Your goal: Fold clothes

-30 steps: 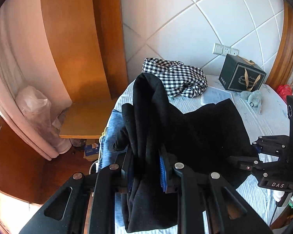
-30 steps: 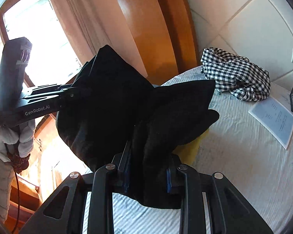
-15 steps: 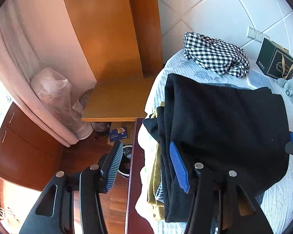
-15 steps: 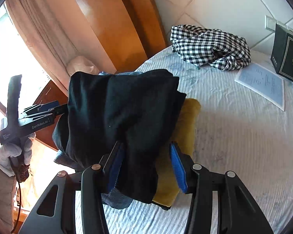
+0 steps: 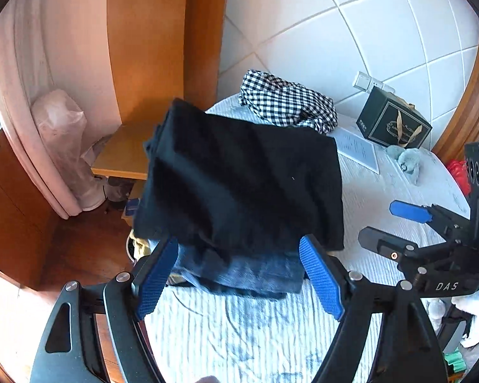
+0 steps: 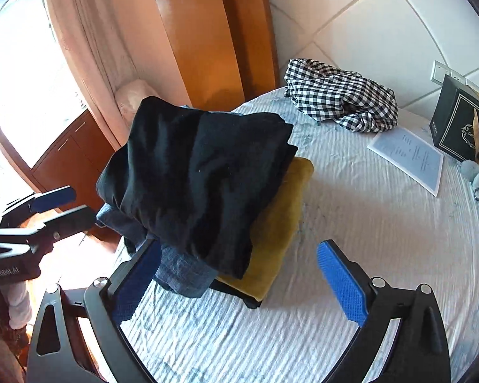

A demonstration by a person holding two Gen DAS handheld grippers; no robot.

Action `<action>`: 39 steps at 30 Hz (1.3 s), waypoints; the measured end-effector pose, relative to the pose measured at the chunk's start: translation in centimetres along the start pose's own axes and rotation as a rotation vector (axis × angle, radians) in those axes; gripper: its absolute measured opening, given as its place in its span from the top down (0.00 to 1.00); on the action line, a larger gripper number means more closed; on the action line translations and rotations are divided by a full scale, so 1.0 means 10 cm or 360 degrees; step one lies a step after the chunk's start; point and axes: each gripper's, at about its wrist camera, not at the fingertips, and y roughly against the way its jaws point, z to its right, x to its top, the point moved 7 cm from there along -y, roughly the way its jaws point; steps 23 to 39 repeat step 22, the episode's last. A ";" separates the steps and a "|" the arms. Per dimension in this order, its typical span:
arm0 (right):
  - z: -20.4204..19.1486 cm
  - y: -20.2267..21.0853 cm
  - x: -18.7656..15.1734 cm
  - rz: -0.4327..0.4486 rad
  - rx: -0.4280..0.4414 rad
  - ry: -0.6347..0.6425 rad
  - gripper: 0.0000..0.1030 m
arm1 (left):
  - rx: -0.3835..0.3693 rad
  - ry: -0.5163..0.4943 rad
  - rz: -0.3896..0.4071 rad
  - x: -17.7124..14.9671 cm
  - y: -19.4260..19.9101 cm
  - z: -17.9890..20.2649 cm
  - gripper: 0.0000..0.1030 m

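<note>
A folded black garment (image 5: pixel 239 178) (image 6: pixel 194 178) lies on top of a stack near the bed's left edge, over a folded blue denim piece (image 5: pixel 258 274) (image 6: pixel 182 274) and a mustard-yellow piece (image 6: pixel 277 223). My left gripper (image 5: pixel 239 274) is open and empty, its blue pads astride the near edge of the stack. My right gripper (image 6: pixel 239 284) is open and empty, just in front of the stack. A crumpled black-and-white checked garment (image 5: pixel 287 102) (image 6: pixel 341 95) lies unfolded at the back of the bed.
The bed has a white striped sheet (image 6: pixel 351 223). A sheet of paper (image 6: pixel 408 156), a dark gift box (image 5: pixel 392 124) and a grey plush toy (image 5: pixel 405 159) lie at the back right. A wooden shelf (image 5: pixel 124 150) and curtain stand left of the bed.
Both grippers held the black garment up, then laid it folded on the stack and let go. Both have opened and drawn back toward the near side.
</note>
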 end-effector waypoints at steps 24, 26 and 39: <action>0.16 0.39 -0.24 0.0120 -0.0049 -0.0039 0.01 | 0.0163 -0.0025 0.0076 -0.16 0.15 0.34 0.23; 0.16 0.39 -0.24 0.0120 -0.0049 -0.0039 0.01 | 0.0163 -0.0025 0.0076 -0.16 0.15 0.34 0.23; 0.16 0.39 -0.24 0.0120 -0.0049 -0.0039 0.01 | 0.0163 -0.0025 0.0076 -0.16 0.15 0.34 0.23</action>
